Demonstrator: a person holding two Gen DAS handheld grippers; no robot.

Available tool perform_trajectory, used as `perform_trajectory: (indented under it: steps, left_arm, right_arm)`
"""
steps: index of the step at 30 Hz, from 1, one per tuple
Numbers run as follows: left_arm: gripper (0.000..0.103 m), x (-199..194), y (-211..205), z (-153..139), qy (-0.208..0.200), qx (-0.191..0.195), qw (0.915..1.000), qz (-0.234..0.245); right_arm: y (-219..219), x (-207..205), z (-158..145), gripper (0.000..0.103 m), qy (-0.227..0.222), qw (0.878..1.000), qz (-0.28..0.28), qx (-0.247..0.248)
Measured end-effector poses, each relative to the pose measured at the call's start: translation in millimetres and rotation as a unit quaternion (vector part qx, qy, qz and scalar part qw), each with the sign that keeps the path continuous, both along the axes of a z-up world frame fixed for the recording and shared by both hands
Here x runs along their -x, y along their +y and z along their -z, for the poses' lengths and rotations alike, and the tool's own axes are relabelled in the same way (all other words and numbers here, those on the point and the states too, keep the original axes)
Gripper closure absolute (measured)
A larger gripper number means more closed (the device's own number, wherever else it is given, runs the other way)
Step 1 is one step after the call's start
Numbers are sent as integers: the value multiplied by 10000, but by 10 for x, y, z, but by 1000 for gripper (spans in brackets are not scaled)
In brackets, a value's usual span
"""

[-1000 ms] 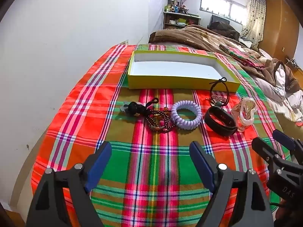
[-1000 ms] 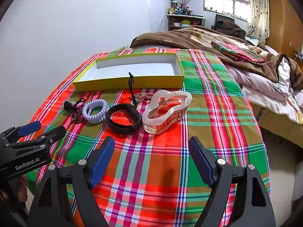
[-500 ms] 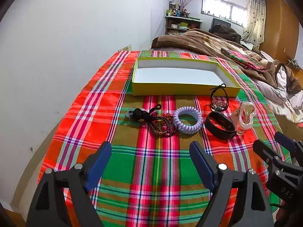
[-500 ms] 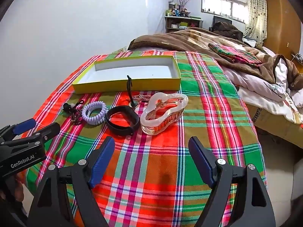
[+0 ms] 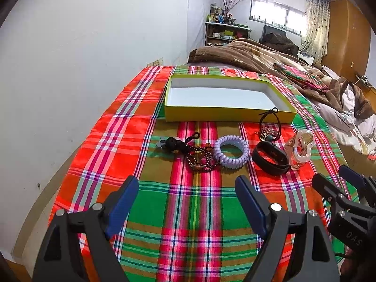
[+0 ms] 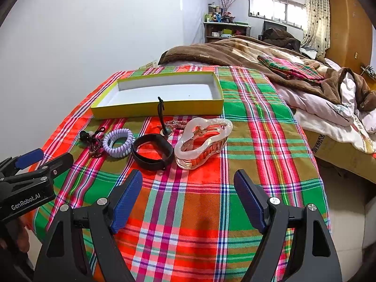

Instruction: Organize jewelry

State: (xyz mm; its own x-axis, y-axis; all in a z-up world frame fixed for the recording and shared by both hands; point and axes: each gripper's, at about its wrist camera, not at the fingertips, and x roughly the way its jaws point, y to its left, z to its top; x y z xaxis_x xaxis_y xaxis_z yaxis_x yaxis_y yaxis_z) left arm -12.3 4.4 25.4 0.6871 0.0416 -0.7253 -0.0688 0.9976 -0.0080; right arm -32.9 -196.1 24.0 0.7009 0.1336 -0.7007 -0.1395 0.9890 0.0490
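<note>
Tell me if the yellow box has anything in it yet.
Empty. The yellow box shows only its bare white floor in both views; the purple coil band and hair claw lie outside on the cloth.

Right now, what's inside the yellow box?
Nothing shows inside the yellow box: only its bare white floor. Its near wall hides a thin strip of that floor. The hair clip and purple coil tie lie outside it.

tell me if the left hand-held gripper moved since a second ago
Yes. The left hand-held gripper has pulled back: the yellow box and purple coil bracelet sit farther off in its view.
</note>
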Motion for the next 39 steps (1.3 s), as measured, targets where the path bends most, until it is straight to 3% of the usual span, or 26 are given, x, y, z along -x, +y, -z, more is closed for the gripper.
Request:
perform_trajectory:
  steps: [39]
  left_arm:
    - [17,19,45,-47,-59,24,10000,-43]
  right_arm:
    - [18,40,-15,23,-29,10000,-24,-16]
